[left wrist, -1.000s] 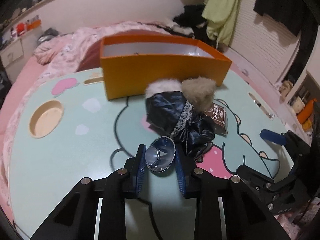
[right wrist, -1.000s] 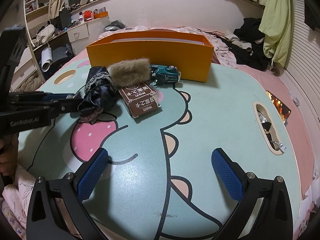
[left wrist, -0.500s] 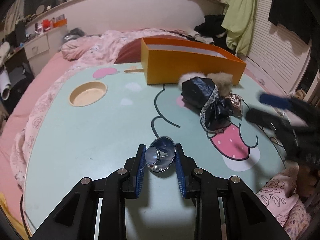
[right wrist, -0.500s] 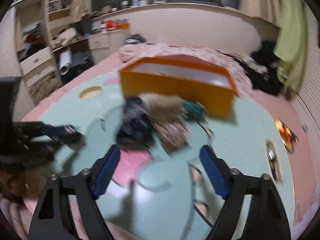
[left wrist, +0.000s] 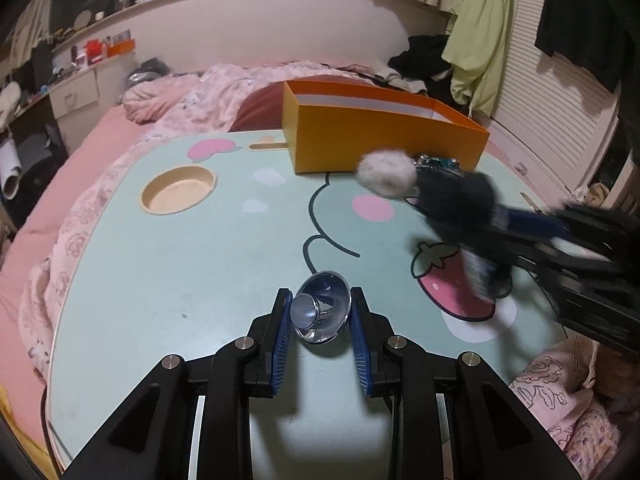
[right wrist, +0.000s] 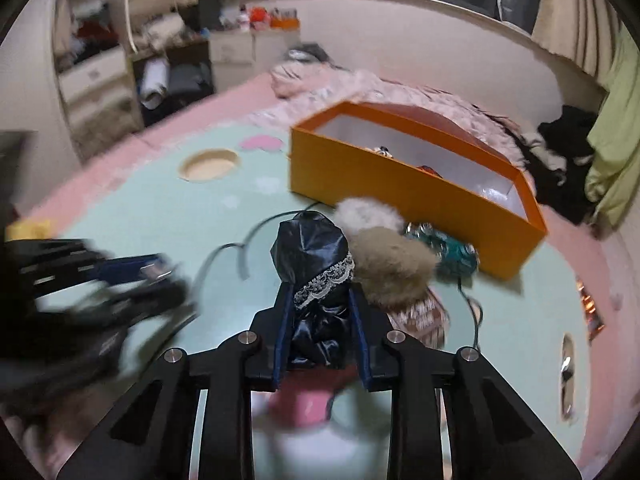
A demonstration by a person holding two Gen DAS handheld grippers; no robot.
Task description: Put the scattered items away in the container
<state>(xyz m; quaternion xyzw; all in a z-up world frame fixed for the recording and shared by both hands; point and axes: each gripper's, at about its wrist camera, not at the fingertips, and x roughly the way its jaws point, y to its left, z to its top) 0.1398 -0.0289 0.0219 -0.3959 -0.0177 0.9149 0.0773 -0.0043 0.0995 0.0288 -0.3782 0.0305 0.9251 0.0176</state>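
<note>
A: Left gripper (left wrist: pixel 320 320) first — what do we have?
B: We've got it clamped on a shiny metal cup (left wrist: pixel 321 307), low over the near part of the mint table (left wrist: pixel 200 248), pointing forward.
A: Right gripper (right wrist: pixel 320 320)?
B: We see its pads pinching a black satin bundle with lace trim (right wrist: pixel 316 268), level, aimed toward the box. Blurred in the left view.
A: Room around?
B: Bare tabletop left of the cup out to the round recess (left wrist: pixel 178 190). Past the bundle we have a white pompom (right wrist: pixel 370 214) and a tan pompom (right wrist: pixel 394 276) touching, a teal toy car (right wrist: pixel 454 250) beside them, and a patterned packet (right wrist: pixel 424 318) under the tan one.
A: Container?
B: Orange box (right wrist: pixel 400 196), open top, at the far table edge, just behind the car.
</note>
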